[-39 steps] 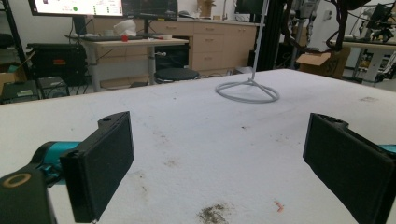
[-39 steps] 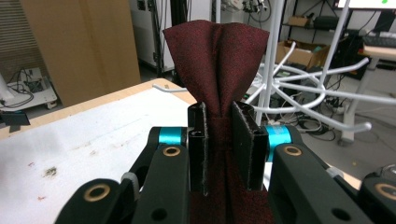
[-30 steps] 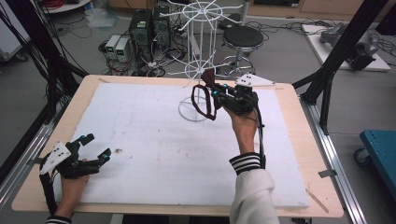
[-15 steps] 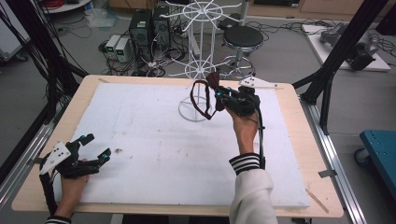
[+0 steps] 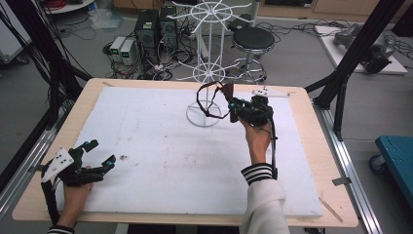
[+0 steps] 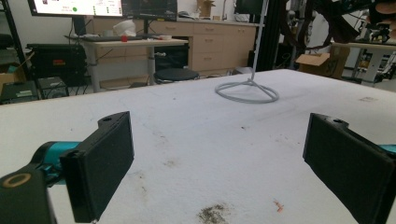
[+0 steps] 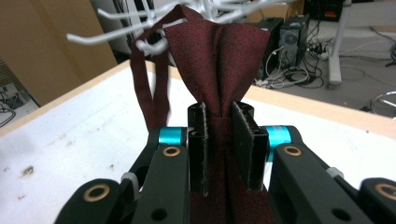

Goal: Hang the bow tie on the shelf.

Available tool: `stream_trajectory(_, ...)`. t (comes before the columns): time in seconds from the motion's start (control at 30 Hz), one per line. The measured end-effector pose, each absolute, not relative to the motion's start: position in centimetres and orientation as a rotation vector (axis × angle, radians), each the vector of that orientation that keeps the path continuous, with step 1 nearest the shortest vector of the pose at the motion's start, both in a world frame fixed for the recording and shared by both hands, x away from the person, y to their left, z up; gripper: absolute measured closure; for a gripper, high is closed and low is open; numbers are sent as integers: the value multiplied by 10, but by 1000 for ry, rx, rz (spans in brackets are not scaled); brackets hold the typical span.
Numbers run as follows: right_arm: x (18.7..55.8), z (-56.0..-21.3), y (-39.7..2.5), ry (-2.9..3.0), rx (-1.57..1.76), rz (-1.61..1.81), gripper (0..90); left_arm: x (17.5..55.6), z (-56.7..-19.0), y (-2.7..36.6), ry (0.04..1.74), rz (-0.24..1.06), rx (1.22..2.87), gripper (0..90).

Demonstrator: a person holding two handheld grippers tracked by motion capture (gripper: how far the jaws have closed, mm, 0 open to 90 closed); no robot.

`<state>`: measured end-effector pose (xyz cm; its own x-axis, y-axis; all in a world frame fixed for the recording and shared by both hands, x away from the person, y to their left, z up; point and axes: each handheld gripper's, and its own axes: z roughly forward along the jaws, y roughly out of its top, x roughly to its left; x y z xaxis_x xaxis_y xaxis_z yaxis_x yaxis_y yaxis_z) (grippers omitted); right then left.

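- Two grippers work over a white foam sheet [image 5: 160, 161] laid on a wooden table [image 5: 311, 146].
- The right gripper [image 5: 233, 105] sits near the sheet's 1 o'clock area, raised off the surface, its jaws pressed onto a dark red tie [image 7: 219, 60].
- In the right gripper view the tie's broad part fans upward from the pinch toward 12 o'clock, its long axis running straight along the jaws; below the pinch the cloth passes down between the gripper's arms.
- A narrow strap of the same tie [image 7: 142, 84] drops at 11 o'clock from a white hook of the wire rack [image 5: 210, 53].
- In the high view the tie hangs as a dark loop between the gripper and the rack's pole, above the rack's ring base [image 5: 203, 117].
- The right hand [image 5: 255, 139] reaches from 6 o'clock toward 12, wrist roughly straight, with a striped cuff [image 5: 258, 171] and white sleeve behind it.
- The left gripper [image 5: 100, 155] lies low at the sheet's 8 o'clock corner, pointing toward 2 o'clock, jaws spread wide with nothing between them.
- The left hand [image 5: 75, 187] grips it from behind, forearm entering from 6 o'clock.
- In the left gripper view the ring base lies well ahead at 12 o'clock.
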<state>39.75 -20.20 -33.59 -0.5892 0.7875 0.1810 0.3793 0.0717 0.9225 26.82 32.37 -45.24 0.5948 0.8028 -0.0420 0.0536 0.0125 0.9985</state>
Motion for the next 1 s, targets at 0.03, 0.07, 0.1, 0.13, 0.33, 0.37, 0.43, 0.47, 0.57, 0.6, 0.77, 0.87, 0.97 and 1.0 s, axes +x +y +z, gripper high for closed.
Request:
stream_trajectory(0.03, 398, -338, -203, 1993, 1156, 1523, 770, 268, -452, 324, 771, 686, 1457, 90)
stream_trajectory(0.07, 397, -339, -203, 2003, 1166, 1509, 770, 268, -452, 324, 772, 686, 1458, 90)
stream_trajectory(0.1, 397, -340, -203, 2008, 1164, 1483, 770, 268, -452, 324, 772, 686, 1457, 90)
stream_trajectory(0.13, 397, -342, -203, 2014, 1168, 1467, 770, 268, -452, 324, 772, 685, 1456, 91)
stream_trajectory(0.33, 396, -346, -205, 2024, 1164, 1459, 769, 268, -452, 324, 772, 687, 1457, 90)
stream_trajectory(0.37, 396, -345, -206, 2022, 1159, 1456, 766, 268, -452, 324, 773, 686, 1456, 90)
stream_trajectory(0.43, 395, -345, -206, 2024, 1156, 1462, 753, 268, -453, 324, 776, 685, 1454, 90)
stream_trajectory(0.47, 396, -345, -207, 2024, 1150, 1460, 720, 268, -452, 324, 776, 684, 1456, 90)
stream_trajectory(0.57, 397, -345, -206, 2015, 1151, 1463, 355, 268, -452, 324, 773, 686, 1456, 91)
stream_trajectory(0.6, 397, -345, -205, 2016, 1144, 1454, 236, 268, -452, 324, 773, 685, 1457, 90)
stream_trajectory(0.77, 388, -344, -197, 2019, 1042, 1387, 6, 268, -452, 324, 774, 684, 1453, 91)
stream_trajectory(0.87, 380, -342, -198, 1982, 1004, 1438, 6, 268, -453, 324, 774, 685, 1451, 90)
stream_trajectory(0.97, 373, -339, -199, 1984, 989, 1423, 6, 268, -452, 324, 773, 685, 1452, 90)
stream_trajectory(1.0, 370, -338, -200, 1981, 976, 1426, 6, 268, -453, 324, 774, 685, 1452, 90)
